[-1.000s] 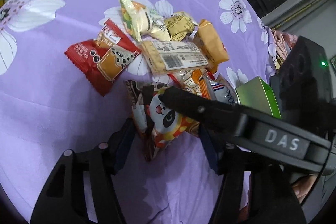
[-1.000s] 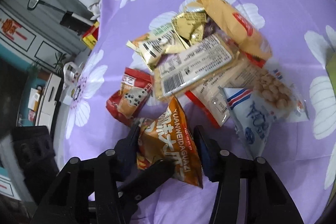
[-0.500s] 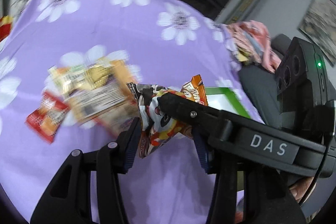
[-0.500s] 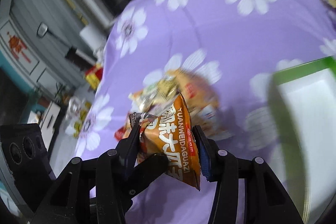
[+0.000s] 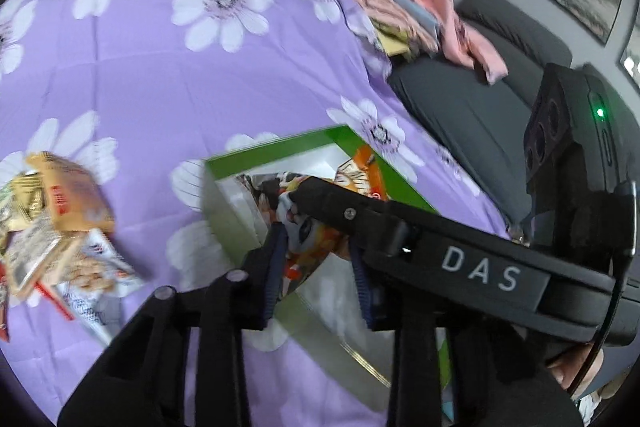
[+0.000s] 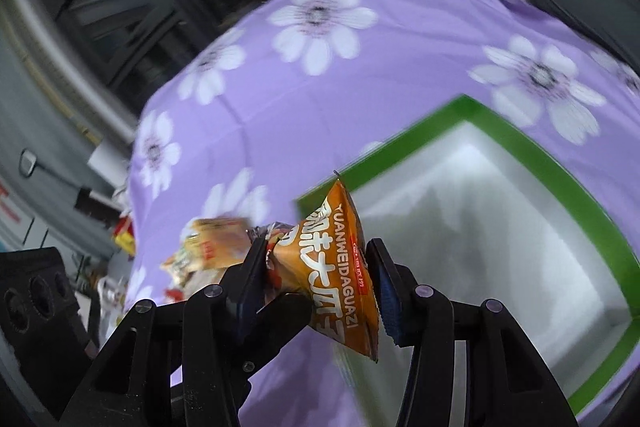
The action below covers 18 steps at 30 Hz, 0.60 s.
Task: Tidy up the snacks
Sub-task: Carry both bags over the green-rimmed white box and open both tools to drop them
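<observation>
Over the green-rimmed box (image 5: 280, 147), the left gripper (image 5: 318, 259) is clamped on a panda-print snack packet (image 5: 308, 231), though the right gripper's black arm crosses it and hides the packet's upper part. Beside the box's near corner, the right gripper (image 6: 316, 279) pinches an orange YUANWEIDAGUAZI melon-seed packet (image 6: 340, 267) tight between both jaws. Compared with 1 second ago, both packets have left the blurred snack pile (image 5: 52, 227) on the purple floral cloth (image 5: 160, 67) and moved to the box.
</observation>
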Each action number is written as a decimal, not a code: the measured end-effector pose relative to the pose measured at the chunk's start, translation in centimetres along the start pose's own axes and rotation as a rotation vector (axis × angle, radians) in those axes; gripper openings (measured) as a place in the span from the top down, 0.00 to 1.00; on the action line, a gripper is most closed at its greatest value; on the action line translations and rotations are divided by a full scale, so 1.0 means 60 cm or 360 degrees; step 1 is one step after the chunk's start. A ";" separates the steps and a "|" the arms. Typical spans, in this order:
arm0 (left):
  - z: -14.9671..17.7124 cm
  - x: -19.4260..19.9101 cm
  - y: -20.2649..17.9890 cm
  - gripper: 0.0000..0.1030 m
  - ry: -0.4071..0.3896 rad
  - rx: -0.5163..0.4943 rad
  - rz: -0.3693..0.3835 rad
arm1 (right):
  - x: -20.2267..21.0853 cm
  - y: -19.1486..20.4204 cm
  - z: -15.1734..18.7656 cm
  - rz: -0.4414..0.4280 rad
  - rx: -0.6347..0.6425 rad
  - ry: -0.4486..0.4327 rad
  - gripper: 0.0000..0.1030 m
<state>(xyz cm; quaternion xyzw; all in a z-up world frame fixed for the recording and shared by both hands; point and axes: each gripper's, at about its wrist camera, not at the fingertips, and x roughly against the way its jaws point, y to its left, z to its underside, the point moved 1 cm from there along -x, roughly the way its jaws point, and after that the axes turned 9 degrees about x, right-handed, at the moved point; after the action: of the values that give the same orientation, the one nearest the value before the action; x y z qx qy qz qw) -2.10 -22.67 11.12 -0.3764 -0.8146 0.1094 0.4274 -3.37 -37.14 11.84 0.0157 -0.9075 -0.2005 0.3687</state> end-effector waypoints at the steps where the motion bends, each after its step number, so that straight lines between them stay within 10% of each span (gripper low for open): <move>1: 0.001 -0.017 -0.009 0.82 0.0030 -0.0007 0.0008 | -0.005 -0.016 0.001 0.0001 -0.0038 0.0017 0.49; 6: 0.008 -0.067 -0.024 0.86 0.0132 -0.0011 -0.0028 | -0.025 -0.076 0.011 -0.0038 -0.0210 0.0080 0.49; 18: 0.009 -0.032 0.006 0.80 0.0067 0.0020 -0.0138 | -0.016 -0.100 0.011 0.0359 -0.0219 -0.0009 0.42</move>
<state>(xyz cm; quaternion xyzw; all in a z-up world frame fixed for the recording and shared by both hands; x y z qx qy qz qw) -1.65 -23.69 9.46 -0.3404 -0.8202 0.0880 0.4512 -3.83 -42.24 8.52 -0.1123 -0.8886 -0.2197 0.3867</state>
